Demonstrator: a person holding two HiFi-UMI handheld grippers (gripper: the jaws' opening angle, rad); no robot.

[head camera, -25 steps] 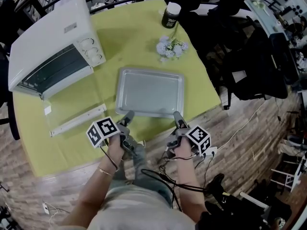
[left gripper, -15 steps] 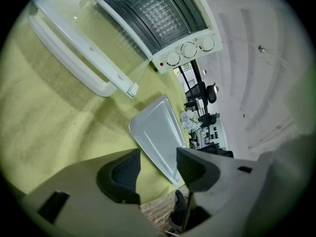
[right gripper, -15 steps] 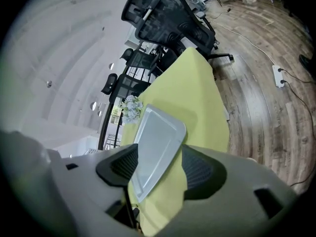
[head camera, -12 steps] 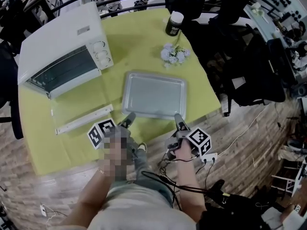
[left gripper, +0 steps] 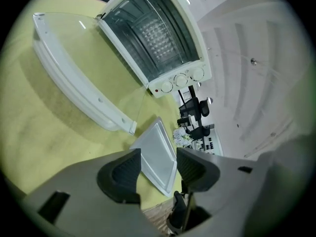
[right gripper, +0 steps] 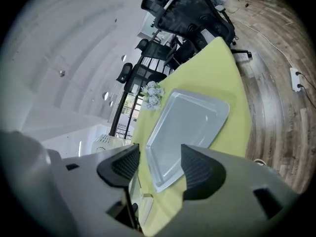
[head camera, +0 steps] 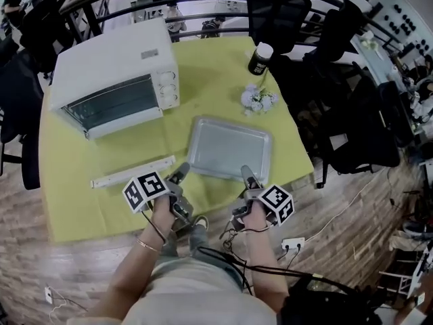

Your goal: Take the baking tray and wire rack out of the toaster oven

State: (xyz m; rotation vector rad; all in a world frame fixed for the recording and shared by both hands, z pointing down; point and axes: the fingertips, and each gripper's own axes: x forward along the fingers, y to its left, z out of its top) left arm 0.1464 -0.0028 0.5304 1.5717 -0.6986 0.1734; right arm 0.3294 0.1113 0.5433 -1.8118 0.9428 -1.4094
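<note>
the tray [head camera: 230, 147] lies flat on the yellow-green table [head camera: 74, 181], out of the oven [head camera: 115, 66] and to its right, nearer the person. it is empty. the oven sits at the table's far left with its door folded down, the white handle [head camera: 133, 171] resting on the cloth just left of the tray. through the left gripper view a mesh shows inside the oven [left gripper: 153, 33]; it looks like the rack [left gripper: 155, 33] on its shelf, though the wide lens makes that hard to be sure of.

the left gripper [head camera: 180, 175] hangs by the tray's near left corner. its jaws stand apart with nothing pinched; its own view shows the tray [left gripper: 155, 152] beyond the gap, not touched by the pads. the right gripper [head camera: 247, 177] hangs at the tray's near edge, toward the right. its jaws have just been closing a little, yet they are parted and hold nothing, with the tray [right gripper: 187, 120] seen past them.

beyond the tray lie small pale flowers [head camera: 259, 100], and farther back a dark jar [head camera: 260, 58] with a white lid. both grippers [left gripper: 158, 169] [right gripper: 158, 169] point down at a slant toward the tray. dark chairs [head camera: 277, 9] ring the far side of the table, which stands on a wooden floor [head camera: 358, 208].
</note>
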